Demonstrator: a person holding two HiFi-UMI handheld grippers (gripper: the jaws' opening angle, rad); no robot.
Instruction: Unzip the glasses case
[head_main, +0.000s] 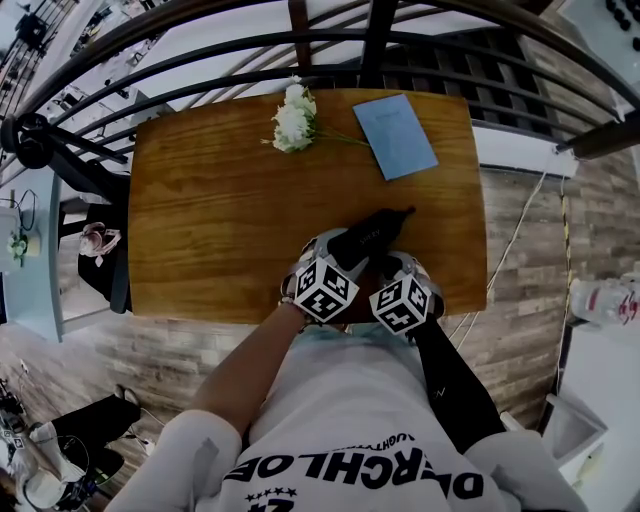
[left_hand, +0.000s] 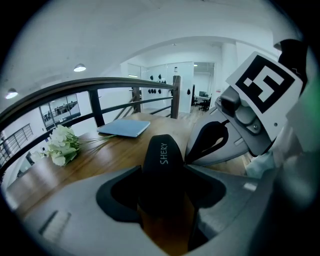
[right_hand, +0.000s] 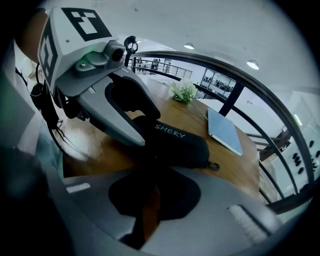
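Wooden table (head_main: 200, 220): all listed items rest on it; places are given relative to the glasses case.

1. White flowers (head_main: 293, 118): far beyond the case and to its left, lying near the table's far edge, well apart from it.

2. Left gripper (left_hand: 164, 169): at the near left end of the case. In the left gripper view its jaws are clamped on the case, one dark pad against each side, with the case body filling the gap. Its marker cube (head_main: 325, 290) covers the jaws in the head view.

3. Glasses case (head_main: 370, 235): black, soft-sided and elongated, printed "SHERY". It lies towards the table's near edge, running diagonally from the grippers up and to the right. A small tab (right_hand: 214, 166) sticks out at its far end.

4. Right gripper (right_hand: 152, 175): just beside the left gripper, at the near right end of the case. Its jaws are together, and their tips sit at the case's near end. Whether anything thin is pinched between them cannot be told.

5. Blue notebook (head_main: 396, 135): beyond the case and slightly right, lying flat and closed, well apart from it and just right of the flower stems.
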